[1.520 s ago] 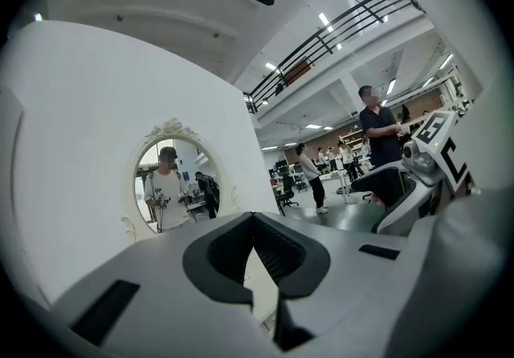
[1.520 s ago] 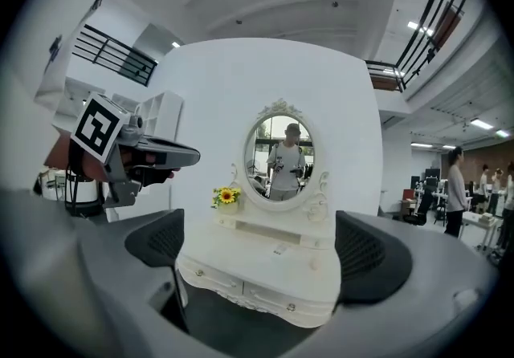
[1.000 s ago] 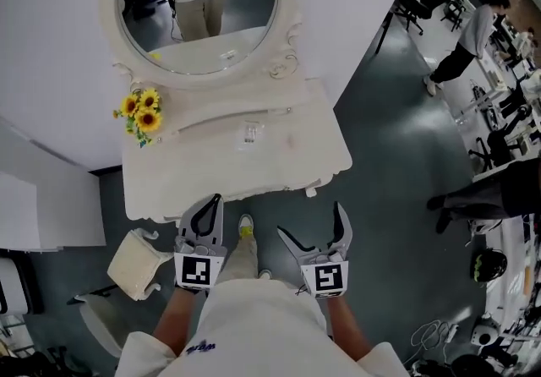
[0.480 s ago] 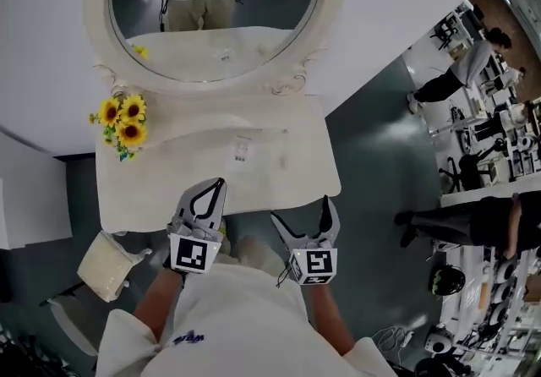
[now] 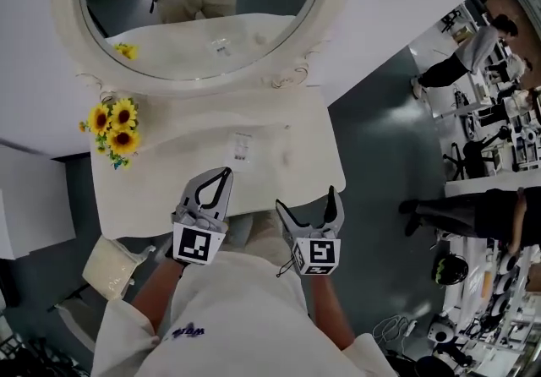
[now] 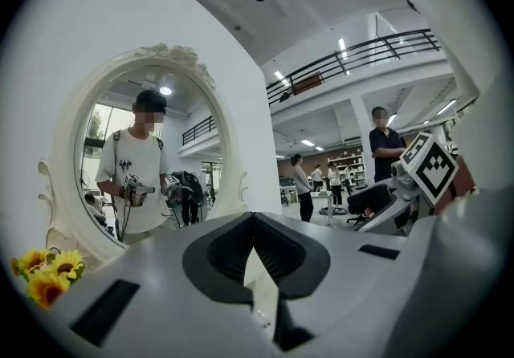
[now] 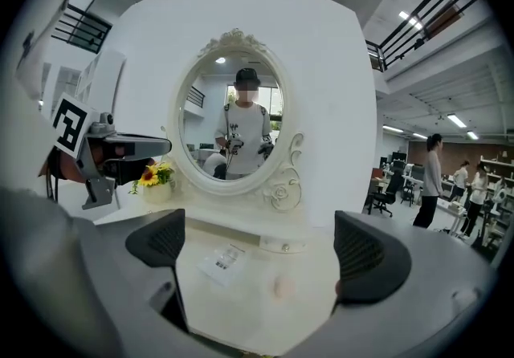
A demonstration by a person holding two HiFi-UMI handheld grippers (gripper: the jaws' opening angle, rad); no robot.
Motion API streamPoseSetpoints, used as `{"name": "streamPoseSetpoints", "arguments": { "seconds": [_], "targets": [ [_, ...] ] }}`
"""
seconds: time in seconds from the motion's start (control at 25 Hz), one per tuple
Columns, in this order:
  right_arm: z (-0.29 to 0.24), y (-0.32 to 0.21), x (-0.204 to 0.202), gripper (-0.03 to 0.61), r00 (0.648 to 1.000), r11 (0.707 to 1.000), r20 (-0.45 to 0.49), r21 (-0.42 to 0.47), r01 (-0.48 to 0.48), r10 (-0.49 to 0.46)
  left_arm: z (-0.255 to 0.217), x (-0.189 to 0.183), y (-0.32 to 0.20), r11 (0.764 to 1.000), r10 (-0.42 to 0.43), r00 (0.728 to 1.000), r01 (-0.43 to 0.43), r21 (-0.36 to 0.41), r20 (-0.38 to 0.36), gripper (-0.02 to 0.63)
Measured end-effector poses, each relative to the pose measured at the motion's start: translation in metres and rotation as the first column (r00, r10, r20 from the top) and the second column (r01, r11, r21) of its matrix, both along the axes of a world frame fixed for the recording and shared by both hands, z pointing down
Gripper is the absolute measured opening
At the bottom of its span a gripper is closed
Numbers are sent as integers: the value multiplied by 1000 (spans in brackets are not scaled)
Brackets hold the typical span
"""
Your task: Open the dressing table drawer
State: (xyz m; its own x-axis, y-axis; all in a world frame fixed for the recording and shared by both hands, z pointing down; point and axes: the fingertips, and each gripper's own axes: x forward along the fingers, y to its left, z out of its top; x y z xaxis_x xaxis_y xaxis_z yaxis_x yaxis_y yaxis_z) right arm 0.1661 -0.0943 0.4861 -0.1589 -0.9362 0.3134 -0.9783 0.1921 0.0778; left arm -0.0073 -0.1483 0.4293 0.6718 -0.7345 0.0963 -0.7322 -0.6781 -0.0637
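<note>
The cream dressing table (image 5: 287,168) stands below its oval mirror (image 5: 190,8). From the head view I cannot see any drawer front; it is hidden under the tabletop's edge. A small knob (image 7: 283,247) shows on the low shelf under the mirror (image 7: 233,124). My left gripper (image 5: 225,173) is shut with nothing in it, its tips over the table's front edge; the fingers meet (image 6: 255,242) in its own view. My right gripper (image 5: 305,201) is open and empty at the same edge, further right, its fingers (image 7: 157,240) apart with the tabletop (image 7: 265,300) between them.
A vase of sunflowers (image 5: 112,130) stands at the table's back left. A paper label (image 5: 241,147) lies mid-table. A cream stool (image 5: 106,265) sits on the floor at the left. People and office chairs (image 5: 473,215) are off to the right.
Both grippers have moved forward to the table's front edge, and the table and mirror sit larger in view. The left stays shut, the right open.
</note>
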Motion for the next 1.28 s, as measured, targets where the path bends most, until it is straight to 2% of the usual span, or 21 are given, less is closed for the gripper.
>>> {"name": "streamPoseSetpoints", "arguments": {
  "seconds": [0.2,0.32,0.44,0.68,0.88,1.0,1.28],
  "targets": [
    [14,-17,12,597,1000,999,-7,-28,15,-15,-2,1,-13,999,-39,999,39,17,7,8],
    [21,-31,19,597,1000,999,-7,-50,5,-5,0,-1,-17,998,-62,998,62,5,-28,8],
    [33,-40,21,597,1000,997,-9,-71,1,-2,10,-5,-19,997,-75,997,75,-10,-8,8],
    [60,-59,19,597,1000,995,-14,-98,7,-8,22,-8,-22,996,-87,996,86,-26,-15,8],
    [81,-78,29,597,1000,995,-24,-100,-5,2,44,-5,-26,992,-109,993,111,-54,43,8],
    [93,-89,35,595,1000,995,-25,-102,-11,8,53,-6,-36,991,-119,993,119,-63,12,6],
    [124,-102,52,595,1000,987,-11,-160,-25,24,82,7,-46,980,-120,992,114,-160,-27,6]
  ]
}}
